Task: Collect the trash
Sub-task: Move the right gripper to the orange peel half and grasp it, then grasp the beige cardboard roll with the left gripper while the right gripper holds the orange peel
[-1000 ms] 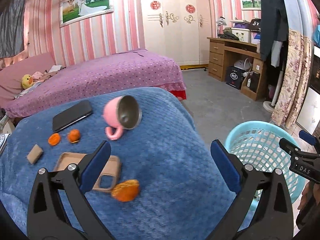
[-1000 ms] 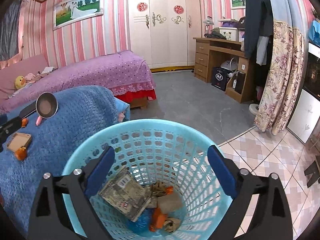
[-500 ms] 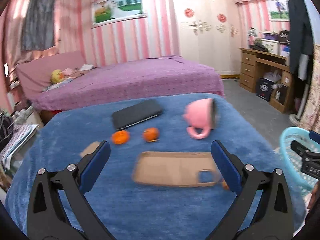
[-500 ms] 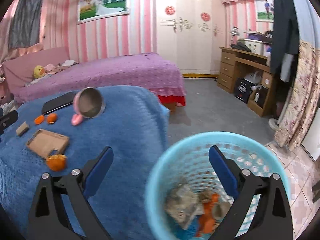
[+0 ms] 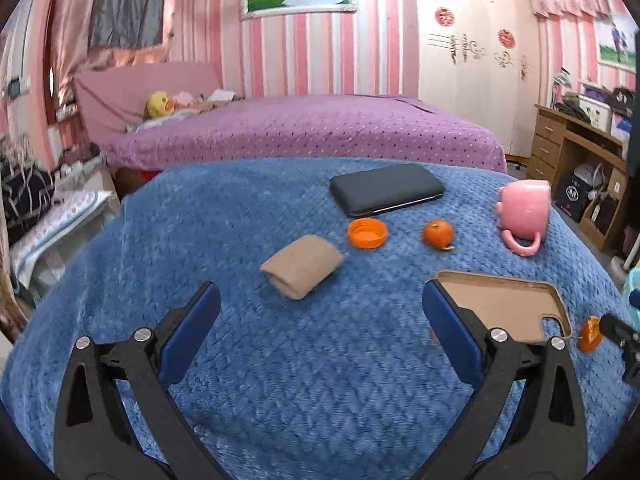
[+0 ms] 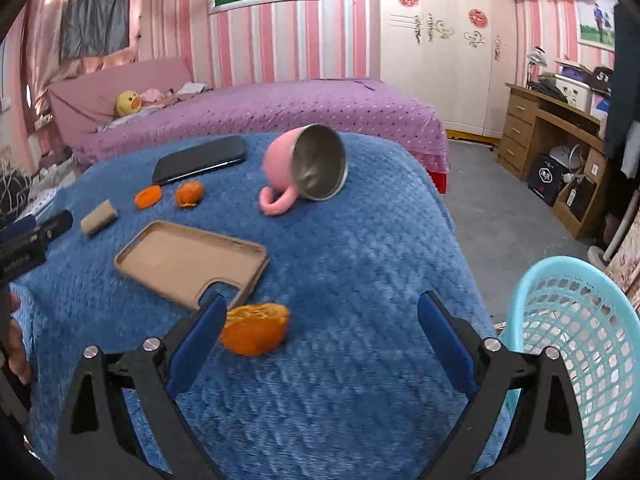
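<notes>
Looking along the left gripper [image 5: 320, 328], its blue-padded jaws stand wide apart with nothing between them, poised over the surface [image 5: 224, 240] — a plush blue blanket with a quilted, waffled nap. Just ahead lies a brown roll [image 5: 303, 266], a soft, flattened tube of paper-like stuff, its long axis running from near left to far right. Beyond it sits an orange bottle cap [image 5: 367, 233], round and hollow side up, and to its right an orange peel ball [image 5: 438, 233]. A tan phone case [image 5: 500, 310] lies open side up, touching the right jaw's edge in this view; past its far corner, a ragged bit of orange peel [image 5: 589, 333]. Further back rest a flat black phone [image 5: 386, 193] and a pink mug [image 5: 523, 212] tipped on its side, handle toward the viewer.

From the right gripper [image 6: 322, 334], jaws likewise spread and holding nothing, the large orange peel [image 6: 255, 328] lies just beside the left jaw's tip — crumpled, dimpled skin, its length running left to right. The phone case [image 6: 188, 258] touches it at the cut-out corner. The mug [image 6: 308, 166] shows a steel lining, mouth turned toward the camera's right. A pale blue plastic basket [image 6: 580, 340] with lattice walls stands at lower right, beside the surface.
</notes>
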Demonstrator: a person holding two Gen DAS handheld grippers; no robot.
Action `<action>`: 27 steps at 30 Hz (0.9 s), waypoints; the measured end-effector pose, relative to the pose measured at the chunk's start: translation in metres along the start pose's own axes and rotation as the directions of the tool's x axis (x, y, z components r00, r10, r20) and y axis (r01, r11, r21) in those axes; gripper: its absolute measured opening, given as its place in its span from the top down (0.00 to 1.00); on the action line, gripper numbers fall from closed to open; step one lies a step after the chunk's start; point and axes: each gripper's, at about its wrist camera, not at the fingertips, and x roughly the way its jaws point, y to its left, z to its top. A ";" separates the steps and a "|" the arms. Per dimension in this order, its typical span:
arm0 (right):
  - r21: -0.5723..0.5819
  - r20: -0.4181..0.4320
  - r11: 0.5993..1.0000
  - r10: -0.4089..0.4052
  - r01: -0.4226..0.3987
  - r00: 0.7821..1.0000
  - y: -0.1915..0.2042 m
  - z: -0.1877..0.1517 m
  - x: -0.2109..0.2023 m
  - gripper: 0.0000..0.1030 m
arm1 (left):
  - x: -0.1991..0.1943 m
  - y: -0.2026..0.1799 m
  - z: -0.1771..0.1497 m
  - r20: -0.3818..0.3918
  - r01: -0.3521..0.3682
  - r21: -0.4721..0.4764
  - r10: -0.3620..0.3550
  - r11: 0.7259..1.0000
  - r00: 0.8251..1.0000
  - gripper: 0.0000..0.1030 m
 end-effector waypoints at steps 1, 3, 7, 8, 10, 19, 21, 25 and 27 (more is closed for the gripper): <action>-0.007 -0.010 1.000 0.003 -0.003 1.000 0.002 -0.001 0.002 0.09 | 0.006 0.003 0.000 -0.022 -0.001 -0.014 0.001 1.000 1.000 0.05; -0.027 -0.033 1.000 0.007 -0.008 0.999 0.007 -0.001 0.006 0.09 | 0.015 0.007 -0.001 -0.065 0.001 -0.035 -0.003 0.999 0.998 0.05; -0.079 -0.063 0.997 0.024 -0.028 0.998 0.020 0.000 0.012 0.18 | 0.028 0.006 -0.002 -0.120 -0.019 -0.032 0.015 0.999 0.993 0.05; -0.094 -0.076 0.995 0.027 -0.034 0.997 0.023 -0.001 0.014 0.25 | 0.027 0.005 -0.002 -0.121 -0.020 -0.029 0.016 0.999 0.993 0.05; -0.114 -0.101 0.992 0.042 -0.053 0.994 0.027 -0.001 0.018 0.32 | 0.025 0.003 -0.003 -0.117 -0.019 -0.021 0.017 1.000 0.993 0.05; -0.091 -0.126 0.988 0.114 -0.126 0.985 0.025 -0.001 0.021 0.60 | 0.030 -0.002 -0.004 -0.144 -0.023 0.002 0.023 1.000 0.989 0.05; -0.086 -0.121 0.987 0.125 -0.136 0.985 0.023 0.000 0.019 0.63 | 0.033 -0.003 -0.004 -0.162 -0.024 0.005 0.024 1.000 0.987 0.05; -0.069 -0.089 0.989 0.125 -0.131 0.988 0.018 0.003 0.014 0.65 | 0.042 0.001 -0.002 -0.194 0.000 -0.017 -0.004 1.000 0.981 0.05; -0.066 -0.070 0.991 0.113 -0.118 0.991 0.016 0.008 0.014 0.65 | 0.051 0.002 0.001 -0.216 0.008 -0.025 -0.013 1.000 0.976 0.05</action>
